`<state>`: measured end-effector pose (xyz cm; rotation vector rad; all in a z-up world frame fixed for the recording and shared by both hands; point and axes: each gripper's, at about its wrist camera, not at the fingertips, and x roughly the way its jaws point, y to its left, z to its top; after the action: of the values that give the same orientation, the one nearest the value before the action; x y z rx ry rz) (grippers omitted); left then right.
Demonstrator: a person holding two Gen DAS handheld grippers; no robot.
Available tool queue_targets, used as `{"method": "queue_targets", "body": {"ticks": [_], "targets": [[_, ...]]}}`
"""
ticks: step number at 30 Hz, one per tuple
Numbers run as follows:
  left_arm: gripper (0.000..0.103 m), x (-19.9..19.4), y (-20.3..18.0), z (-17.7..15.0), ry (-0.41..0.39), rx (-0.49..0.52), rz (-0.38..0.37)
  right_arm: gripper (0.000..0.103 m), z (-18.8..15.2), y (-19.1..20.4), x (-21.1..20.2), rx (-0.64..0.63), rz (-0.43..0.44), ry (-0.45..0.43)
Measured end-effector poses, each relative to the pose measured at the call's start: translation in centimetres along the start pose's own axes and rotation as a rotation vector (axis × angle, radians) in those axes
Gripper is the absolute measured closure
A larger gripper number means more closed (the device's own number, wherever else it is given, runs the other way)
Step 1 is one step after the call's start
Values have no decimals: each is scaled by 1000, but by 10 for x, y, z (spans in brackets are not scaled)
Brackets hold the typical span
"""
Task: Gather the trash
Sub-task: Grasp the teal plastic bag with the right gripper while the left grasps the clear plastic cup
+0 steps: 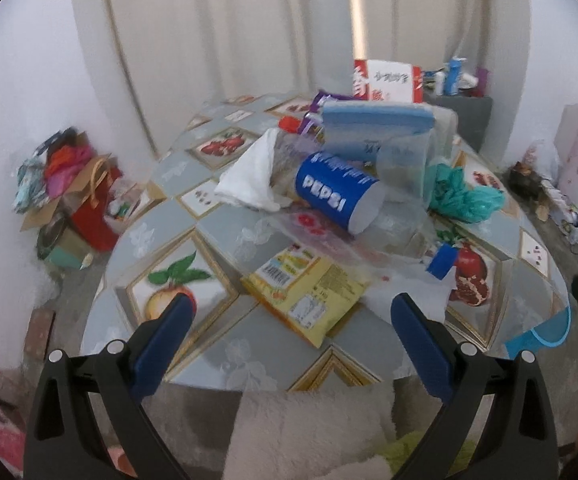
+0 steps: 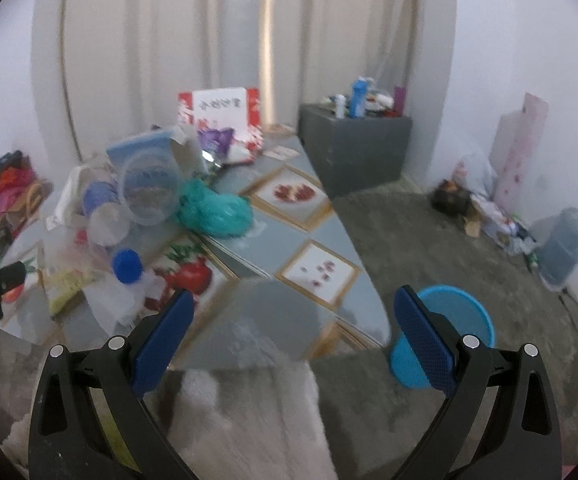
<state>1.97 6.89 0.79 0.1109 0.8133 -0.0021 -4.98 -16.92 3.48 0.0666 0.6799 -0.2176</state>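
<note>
The left gripper hangs over the near edge of the table with its jaws spread wide and nothing between them, aligned with the one yellow snack wrapper, probably the first pick. The right gripper is likewise released and empty, poised between the table and the single blue bin on the floor, which presumably receives the trash. The trash lies heaped mid-table: one Pepsi cup on its side, one crumpled white tissue, one teal plastic bag, one clear plastic cup. Other items in the pile are too blurred to count.
</note>
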Motion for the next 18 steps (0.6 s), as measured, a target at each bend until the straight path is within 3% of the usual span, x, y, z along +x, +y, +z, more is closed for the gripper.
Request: {"method": "queue_targets", "body": {"ticks": [8, 15, 18], "targets": [[6, 1, 7, -2, -128, 25, -128, 8, 11, 15, 16, -8, 95, -5], [6, 16, 18, 10, -128, -36, -223, 14, 22, 40, 29, -60, 176, 2], [13, 24, 21, 15, -120, -53, -255, 20, 26, 52, 37, -87, 212, 10]]}}
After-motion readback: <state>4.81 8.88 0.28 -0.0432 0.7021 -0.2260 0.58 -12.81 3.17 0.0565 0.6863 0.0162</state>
